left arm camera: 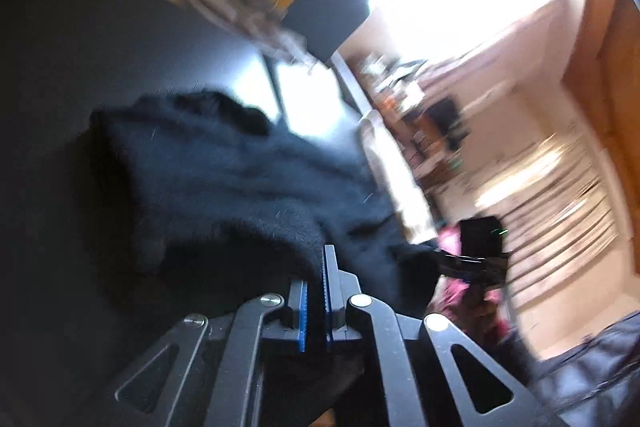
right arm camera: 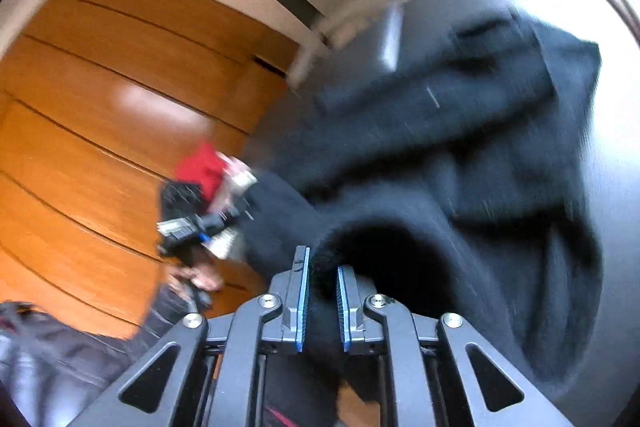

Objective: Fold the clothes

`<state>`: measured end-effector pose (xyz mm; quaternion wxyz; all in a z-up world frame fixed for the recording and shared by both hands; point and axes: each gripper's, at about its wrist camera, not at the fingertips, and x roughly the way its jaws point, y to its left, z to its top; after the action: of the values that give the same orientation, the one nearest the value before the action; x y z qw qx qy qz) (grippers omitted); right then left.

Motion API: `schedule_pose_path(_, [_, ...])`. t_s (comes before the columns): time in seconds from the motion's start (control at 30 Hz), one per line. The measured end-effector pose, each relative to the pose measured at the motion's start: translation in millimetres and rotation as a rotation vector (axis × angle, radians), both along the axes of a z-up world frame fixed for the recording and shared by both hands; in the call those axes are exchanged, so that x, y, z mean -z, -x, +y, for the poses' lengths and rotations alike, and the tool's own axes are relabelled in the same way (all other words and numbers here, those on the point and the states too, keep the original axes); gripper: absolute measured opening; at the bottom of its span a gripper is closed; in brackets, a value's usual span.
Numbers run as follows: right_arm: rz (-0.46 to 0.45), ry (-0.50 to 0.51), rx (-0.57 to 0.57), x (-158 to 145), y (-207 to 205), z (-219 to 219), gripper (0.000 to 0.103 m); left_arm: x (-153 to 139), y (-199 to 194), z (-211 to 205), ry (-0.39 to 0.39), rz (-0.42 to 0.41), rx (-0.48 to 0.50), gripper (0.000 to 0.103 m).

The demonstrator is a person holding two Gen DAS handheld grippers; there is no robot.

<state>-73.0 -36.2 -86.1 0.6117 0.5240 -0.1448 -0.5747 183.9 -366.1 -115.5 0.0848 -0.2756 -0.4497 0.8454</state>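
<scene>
Here, the left gripper (left arm camera: 316,291), its blue-padded jaws nearly closed, pinches an edge of a dark navy fuzzy knit garment (left arm camera: 240,179), while the right gripper (right arm camera: 323,287), jaws narrowly parted, clamps a thick fold of the same garment (right arm camera: 460,167). The garment hangs stretched between the two tools, lifted over the dark grey table (left arm camera: 100,47), its far part sagging toward the tabletop. Beyond it, near the table's far edge, lies a crumpled beige-grey cloth (left arm camera: 240,7), and past the table blurred orange wooden panelling (right arm camera: 100,107) fills the background.
</scene>
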Motion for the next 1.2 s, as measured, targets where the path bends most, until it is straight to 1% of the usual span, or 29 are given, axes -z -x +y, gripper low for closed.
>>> schedule_pose_path(0.03, [-0.002, 0.045, 0.012, -9.1, 8.0, -1.3, 0.013, 0.4, 2.4, -8.9, -0.042, 0.034, -0.034, 0.004])
schedule_pose_path(0.1, [-0.031, 0.127, 0.081, -17.2, 40.1, -1.1, 0.013, 7.7, 11.0, -27.1, -0.115, 0.061, -0.104, 0.004])
schedule_pose_path(0.13, [-0.048, 0.12, 0.125, -11.8, 56.0, -3.6, 0.013, 16.5, 19.0, -36.7, -0.137, 0.045, -0.15, 0.004])
schedule_pose_path(0.17, [-0.065, 0.113, 0.169, -6.3, 71.8, -6.1, 0.013, 28.1, 26.3, -43.1, -0.163, 0.02, -0.176, 0.004])
schedule_pose_path(0.2, [-0.086, 0.075, 0.216, 4.4, 87.2, -9.4, 0.014, 39.9, 33.4, -48.8, -0.191, -0.006, -0.197, 0.004])
schedule_pose_path(0.23, [-0.114, 0.031, 0.25, 19.1, 102.0, -12.5, 0.016, 51.4, 39.9, -51.2, -0.205, -0.04, -0.211, 0.004])
schedule_pose_path(0.27, [-0.146, -0.016, 0.271, 35.3, 112.4, -14.5, 0.016, 63.7, 45.8, -52.5, -0.216, -0.081, -0.219, 0.004])
schedule_pose_path(0.3, [-0.177, -0.064, 0.292, 51.6, 122.6, -16.4, 0.014, 74.7, 48.6, -52.8, -0.233, -0.092, -0.222, 0.005])
schedule_pose_path(0.33, [-0.185, -0.051, 0.291, 53.1, 121.5, -14.0, 0.005, 85.4, 50.9, -52.9, -0.25, -0.098, -0.223, 0.005])
schedule_pose_path(0.37, [-0.194, -0.038, 0.289, 54.4, 120.1, -11.6, 0.005, 87.8, 51.6, -52.8, -0.25, -0.091, -0.227, 0.005])
schedule_pose_path(0.47, [-0.219, 0.003, 0.283, 58.4, 116.2, -4.1, 0.005, 79.7, 57.7, -49.3, -0.16, -0.134, -0.212, 0.005])
schedule_pose_path(0.53, [-0.236, 0.029, 0.28, 61.0, 113.6, 0.8, 0.006, 77.8, 61.6, -53.4, -0.159, -0.156, -0.203, 0.005])
schedule_pose_path(0.57, [-0.244, 0.043, 0.278, 62.3, 112.2, 3.3, 0.011, 76.9, 64.0, -54.6, -0.159, -0.165, -0.2, 0.005])
schedule_pose_path(0.6, [-0.253, 0.056, 0.276, 63.6, 110.9, 5.8, 0.013, 75.1, 66.2, -54.8, -0.15, -0.172, -0.197, 0.005])
schedule_pose_path(0.63, [-0.261, 0.07, 0.274, 64.9, 109.6, 8.3, 0.022, 73.0, 68.5, -53.8, -0.137, -0.181, -0.19, 0.005])
schedule_pose_path(0.67, [-0.269, 0.083, 0.272, 66.2, 108.3, 10.7, 0.037, 72.0, 69.7, -53.0, -0.135, -0.185, -0.186, 0.005])
schedule_pose_path(0.7, [-0.278, 0.096, 0.27, 67.5, 107.0, 13.2, 0.045, 72.8, 70.1, -52.7, -0.14, -0.186, -0.185, 0.005])
schedule_pose_path(0.73, [-0.253, 0.097, 0.254, 59.9, 100.4, 13.2, 0.059, 74.6, 70.3, -52.4, -0.152, -0.187, -0.186, 0.005])
schedule_pose_path(0.77, [-0.227, 0.09, 0.229, 51.6, 90.5, 10.5, 0.061, 75.5, 69.2, -53.2, -0.161, -0.187, -0.187, 0.005])
schedule_pose_path(0.87, [-0.201, 0.057, 0.158, 43.9, 72.1, 0.7, 0.061, 75.4, 65.7, -56.0, -0.167, -0.191, -0.188, 0.005])
schedule_pose_path(0.93, [-0.181, 0.016, 0.105, 45.1, 66.0, -8.5, 0.061, 72.4, 64.5, -55.5, -0.144, -0.197, -0.179, 0.005])
schedule_pose_path(0.97, [-0.164, -0.018, 0.099, 46.8, 64.7, -12.8, 0.061, 70.8, 64.0, -55.2, -0.132, -0.2, -0.175, 0.005])
schedule_pose_path(1.03, [-0.133, -0.038, 0.101, 47.5, 69.2, 3.0, 0.059, 68.2, 64.7, -54.7, -0.109, -0.206, -0.162, 0.005])
schedule_pose_path(1.1, [-0.07, -0.066, 0.089, 41.8, 69.3, -8.0, 0.05, 64.3, 65.2, -54.6, -0.103, -0.207, -0.137, 0.003])
schedule_pose_path(1.13, [-0.038, -0.081, 0.083, 39.0, 69.4, -13.5, 0.037, 61.8, 65.7, -54.9, -0.112, -0.198, -0.127, 0.003])
schedule_pose_path(1.17, [-0.006, -0.095, 0.077, 36.2, 69.4, -19.1, 0.022, 59.2, 66.3, -55.3, -0.122, -0.187, -0.117, 0.003])
schedule_pose_path(1.2, [0.026, -0.109, 0.071, 33.3, 69.5, -24.7, 0.016, 56.6, 66.8, -55.7, -0.133, -0.177, -0.108, 0.003])
